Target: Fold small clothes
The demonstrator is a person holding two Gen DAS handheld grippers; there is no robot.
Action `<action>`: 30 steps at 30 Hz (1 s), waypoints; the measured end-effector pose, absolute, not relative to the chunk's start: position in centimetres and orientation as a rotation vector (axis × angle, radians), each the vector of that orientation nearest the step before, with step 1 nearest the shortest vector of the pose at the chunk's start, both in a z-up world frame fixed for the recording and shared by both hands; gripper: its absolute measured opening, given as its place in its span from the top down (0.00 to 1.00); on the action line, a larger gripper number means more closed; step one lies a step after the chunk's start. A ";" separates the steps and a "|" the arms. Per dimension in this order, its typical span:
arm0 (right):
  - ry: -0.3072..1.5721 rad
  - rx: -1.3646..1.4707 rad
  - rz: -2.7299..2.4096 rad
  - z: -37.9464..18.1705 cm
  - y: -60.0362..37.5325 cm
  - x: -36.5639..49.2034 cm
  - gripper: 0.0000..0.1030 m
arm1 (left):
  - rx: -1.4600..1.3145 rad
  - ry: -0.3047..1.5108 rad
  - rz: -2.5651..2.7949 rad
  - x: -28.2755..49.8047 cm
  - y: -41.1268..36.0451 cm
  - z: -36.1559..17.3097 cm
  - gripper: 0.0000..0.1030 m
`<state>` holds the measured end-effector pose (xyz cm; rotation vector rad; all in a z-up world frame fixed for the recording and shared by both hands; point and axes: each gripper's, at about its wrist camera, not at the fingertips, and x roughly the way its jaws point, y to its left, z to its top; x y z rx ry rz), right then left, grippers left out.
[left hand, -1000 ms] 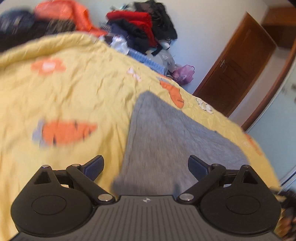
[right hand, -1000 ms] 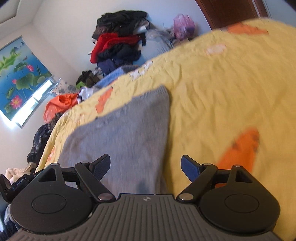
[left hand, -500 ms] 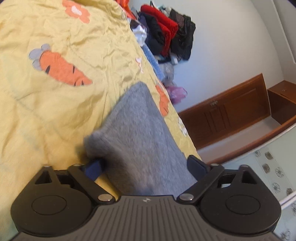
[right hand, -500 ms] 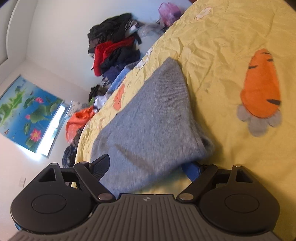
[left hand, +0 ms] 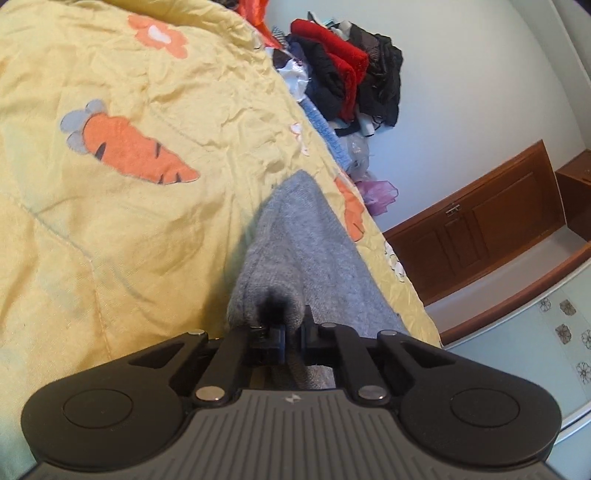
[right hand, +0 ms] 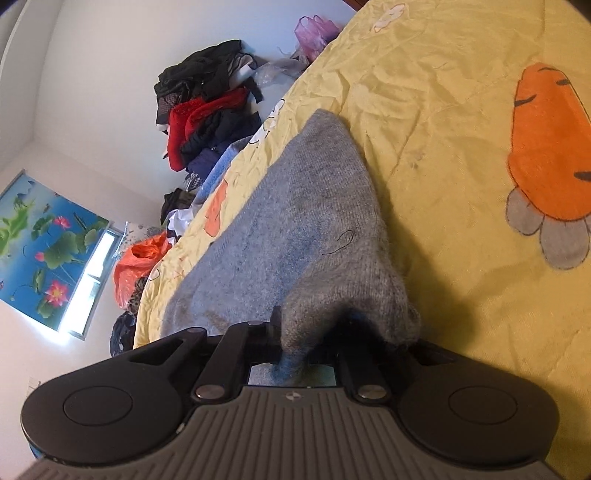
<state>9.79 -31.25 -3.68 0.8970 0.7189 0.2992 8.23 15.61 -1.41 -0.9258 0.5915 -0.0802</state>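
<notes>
Both claws now clamped on garment [left hand: 306, 240]

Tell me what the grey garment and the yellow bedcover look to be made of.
Grey garment: a soft knit, probably wool or acrylic; fine ribbed rows and a fuzzy halo at the pinched corner. Yellow bedcover: thin woven fabric, likely cotton, matte, finely creased, with carrot prints.

Yellow quilt [left hand: 155, 229] with orange carrot [left hand: 136, 147] and flower [left hand: 159, 35] prints across left and centre of the left view. Heap of red and black clothes [left hand: 347, 74] at upper centre against the white wall. Brown wooden door [left hand: 480, 221] at right. In the right view: lotus painting [right hand: 40, 240] at left edge, orange plastic bag [right hand: 138, 266] beside it, purple bag [right hand: 316, 31] at top.
</notes>
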 end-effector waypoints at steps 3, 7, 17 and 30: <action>0.714 0.904 0.304 -3.5 -31.5 9.6 0.83 | -0.912 0.562 -0.096 7.5 15.5 -0.6 0.94; 0.701 0.906 0.318 -2.9 -31.6 9.4 0.83 | -0.891 0.544 -0.110 7.0 15.5 0.0 0.95; 0.631 0.933 0.388 0.3 -33.5 7.0 0.84 | -0.865 0.482 -0.157 5.0 15.6 2.4 0.96; 0.658 1.033 0.257 -2.5 -36.9 3.6 0.33 | -0.995 0.608 -0.141 2.0 18.2 -1.5 0.95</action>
